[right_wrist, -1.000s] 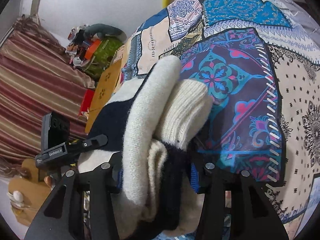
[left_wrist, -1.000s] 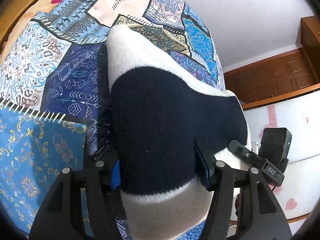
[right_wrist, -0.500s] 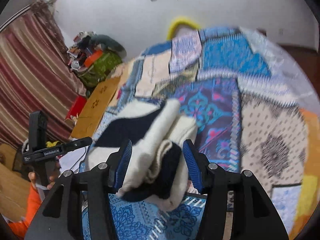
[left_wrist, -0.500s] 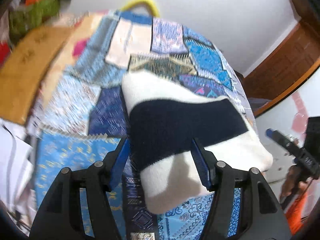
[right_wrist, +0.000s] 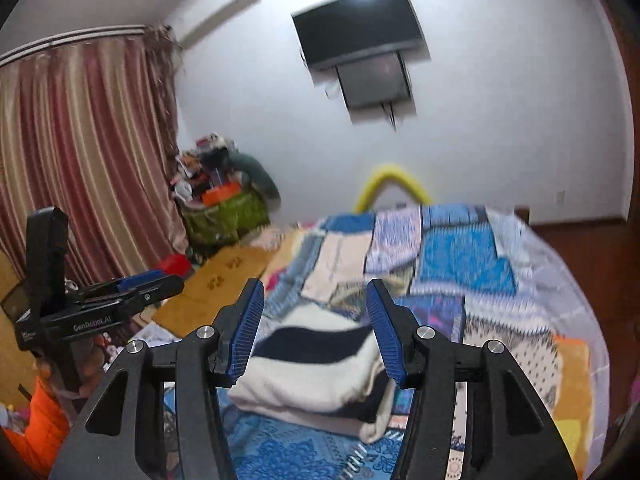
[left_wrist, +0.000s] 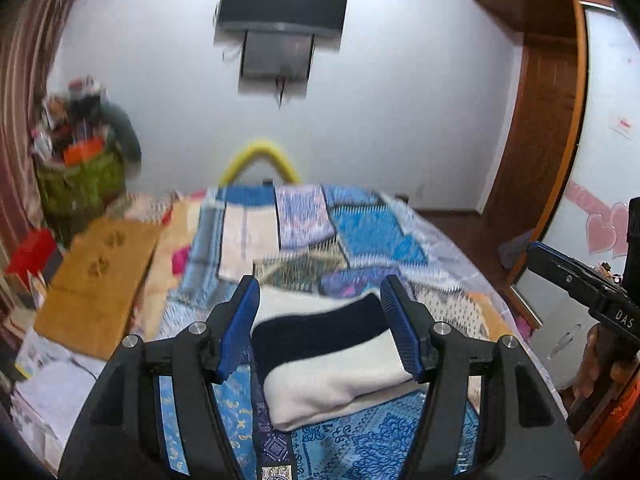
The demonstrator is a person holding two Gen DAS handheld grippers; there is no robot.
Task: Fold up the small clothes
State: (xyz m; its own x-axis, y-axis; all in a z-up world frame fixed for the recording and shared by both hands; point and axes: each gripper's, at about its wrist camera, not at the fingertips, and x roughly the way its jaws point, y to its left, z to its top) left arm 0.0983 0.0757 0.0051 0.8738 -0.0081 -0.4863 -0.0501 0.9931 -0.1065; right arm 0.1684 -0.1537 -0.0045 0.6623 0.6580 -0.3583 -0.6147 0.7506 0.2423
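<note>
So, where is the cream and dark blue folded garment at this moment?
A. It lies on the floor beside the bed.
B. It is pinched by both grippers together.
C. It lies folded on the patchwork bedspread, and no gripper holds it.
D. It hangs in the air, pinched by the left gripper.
C: the folded garment rests on the bedspread, and the left gripper and the right gripper stand open, clear of it.

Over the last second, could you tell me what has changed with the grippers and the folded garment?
Both grippers let go: the left gripper and right gripper were clamped on the folded cream-and-navy sweater and now stand open, pulled up and back from it, so the room wall and TV come into view. The sweater stayed folded on the patchwork bedspread.
</note>
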